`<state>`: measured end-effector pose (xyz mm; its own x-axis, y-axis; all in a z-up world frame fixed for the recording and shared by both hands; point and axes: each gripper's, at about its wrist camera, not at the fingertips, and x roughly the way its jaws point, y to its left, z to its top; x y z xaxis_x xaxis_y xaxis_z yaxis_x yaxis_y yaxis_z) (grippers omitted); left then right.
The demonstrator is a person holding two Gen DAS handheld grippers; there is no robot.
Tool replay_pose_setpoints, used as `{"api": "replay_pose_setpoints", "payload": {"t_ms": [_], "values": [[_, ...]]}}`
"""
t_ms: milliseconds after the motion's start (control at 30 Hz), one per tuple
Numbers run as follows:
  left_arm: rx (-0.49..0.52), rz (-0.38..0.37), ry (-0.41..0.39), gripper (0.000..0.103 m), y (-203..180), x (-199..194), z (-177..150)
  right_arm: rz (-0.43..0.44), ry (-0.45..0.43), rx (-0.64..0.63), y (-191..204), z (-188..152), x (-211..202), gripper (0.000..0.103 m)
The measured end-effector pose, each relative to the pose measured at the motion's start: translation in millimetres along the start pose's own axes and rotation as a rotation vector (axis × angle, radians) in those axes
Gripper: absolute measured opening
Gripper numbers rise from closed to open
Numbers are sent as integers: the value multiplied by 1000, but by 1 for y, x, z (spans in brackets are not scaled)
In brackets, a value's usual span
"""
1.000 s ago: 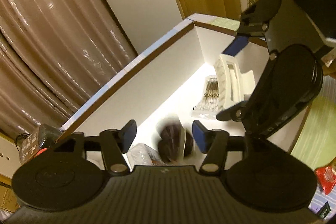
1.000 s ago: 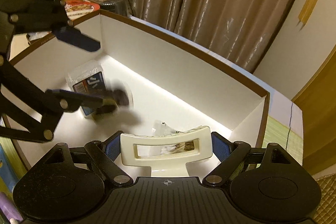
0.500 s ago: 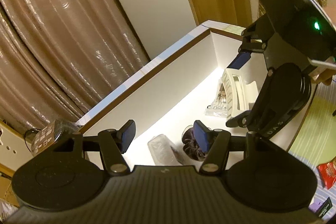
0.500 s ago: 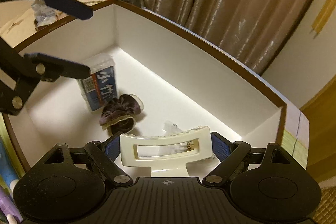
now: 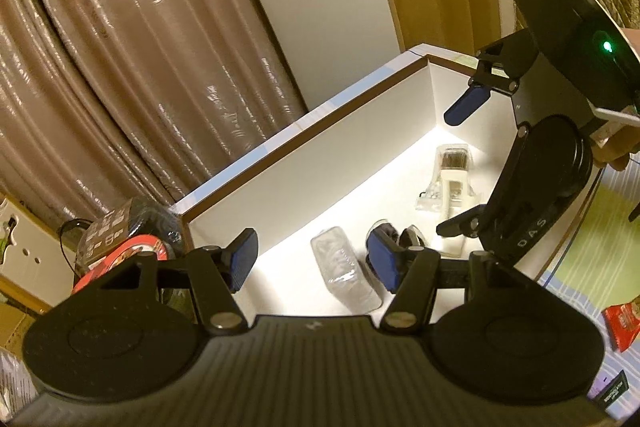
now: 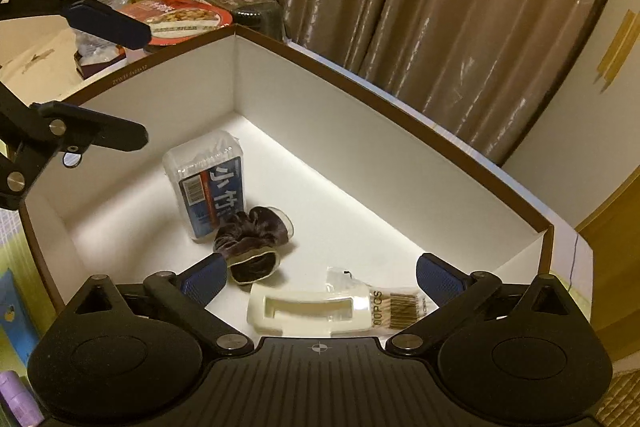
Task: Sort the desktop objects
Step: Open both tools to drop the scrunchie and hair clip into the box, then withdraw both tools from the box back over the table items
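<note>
Left gripper (image 5: 312,261) gapes with nothing in it over the white box (image 6: 360,131). The cream hair clip (image 6: 308,311) lies inside beneath the right gripper (image 6: 320,277), also spread: release looks done; fetching another object seems next.

Left wrist view: hair scrunchie (image 5: 404,239) mostly behind a blue pad of the left gripper (image 5: 316,261), only dark edges show. Cream hair claw (image 5: 454,187) partly blocked by the right gripper (image 5: 460,171); its lower end is hidden. Red packet (image 5: 624,323) cut by the right edge, print unreadable. Right wrist view: cotton swab bag (image 6: 396,305) part-covered by the claw, label reads only "00PCS". Purple item (image 6: 18,397) at bottom left is cropped, can't identify. Rim lettering on the box (image 6: 132,77) too small to read.
</note>
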<state>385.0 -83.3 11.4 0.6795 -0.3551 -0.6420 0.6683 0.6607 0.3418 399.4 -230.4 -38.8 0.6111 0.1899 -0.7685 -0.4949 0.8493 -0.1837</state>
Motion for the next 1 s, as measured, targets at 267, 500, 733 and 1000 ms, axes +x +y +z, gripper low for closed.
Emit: {"api": "replay_pose_setpoints", "payload": {"t_ms": [267,500,733,1000], "values": [[-32,15,-2,58,5,-23,-12,-29,-35,-16,10,4,-20,103],[-42,29,-19,61,6,-47,-20,-72,-105,-4,18,7,-58,103],[-79,34,-28,64,1,-78,-34,-111,-179,-2,38,-5,-110,103],[-155,10,-8,64,-9,-120,-59,-129,-228,35,67,-39,-162,103]]}}
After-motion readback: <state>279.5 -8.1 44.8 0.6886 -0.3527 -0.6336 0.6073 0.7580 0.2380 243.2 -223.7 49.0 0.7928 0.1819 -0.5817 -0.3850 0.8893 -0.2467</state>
